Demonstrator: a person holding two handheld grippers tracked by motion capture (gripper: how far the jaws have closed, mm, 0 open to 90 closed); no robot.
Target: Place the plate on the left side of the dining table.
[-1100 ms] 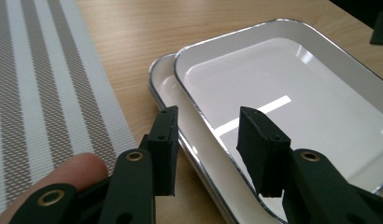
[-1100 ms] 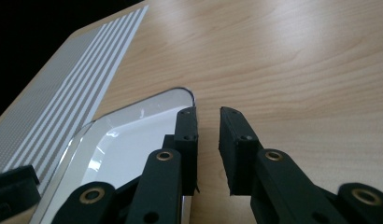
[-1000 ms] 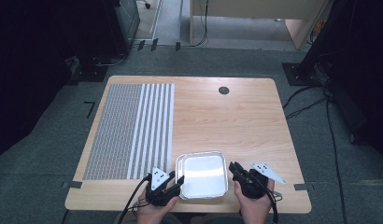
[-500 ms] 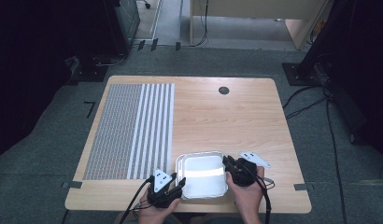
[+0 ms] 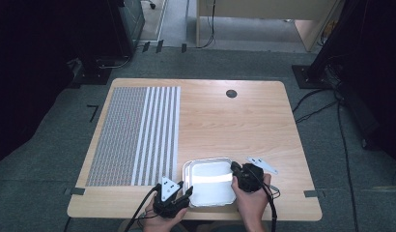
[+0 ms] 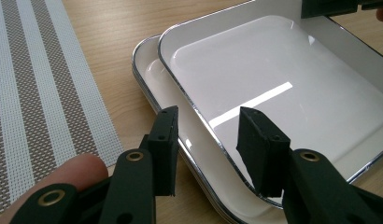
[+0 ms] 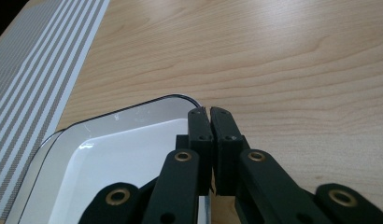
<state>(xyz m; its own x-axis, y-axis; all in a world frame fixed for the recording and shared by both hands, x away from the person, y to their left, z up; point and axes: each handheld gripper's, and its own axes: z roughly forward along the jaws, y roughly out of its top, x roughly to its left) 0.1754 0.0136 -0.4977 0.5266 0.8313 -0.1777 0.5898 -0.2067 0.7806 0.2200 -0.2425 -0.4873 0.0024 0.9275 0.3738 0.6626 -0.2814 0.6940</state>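
**White trays, thin rim grip: slip risk on the right side**

White glossy stack sits at the near edge of the table (image 5: 263, 121), between the two hands. It is two trays: top tray (image 6: 283, 88) nested in the bottom tray (image 6: 150, 70), skewed so the bottom rim shows along one side.

Right gripper (image 7: 209, 112): jaws have just been closing and are now pinched together on the top tray's right rim, near its far corner. The bite looks like the lip only, very shallow.

Left gripper (image 6: 208, 149): jaws apart, straddling the near-left rim of the stack, one jaw outside, one over the tray floor. Pads aren't pressing on anything yet.

Risks as I see them:
- One-sided lift on a slick rim: the tray pivots and slides out of the right jaws. The cause is glaze plus a shallow bite.
- The left jaws span both rims. If they close as they stand, they could clamp both trays together, so the stack won't separate, or it lifts as one.
- The stack is close to the near table edge, so a pull toward the person could tip it off.
- The nested trays may stick, so the bottom one rides up and then drops.

Farther out, the striped placemat (image 5: 138, 135) lies to the left, just beside the stack. The far half of the table is bare wood except for the cable grommet (image 5: 231, 93).
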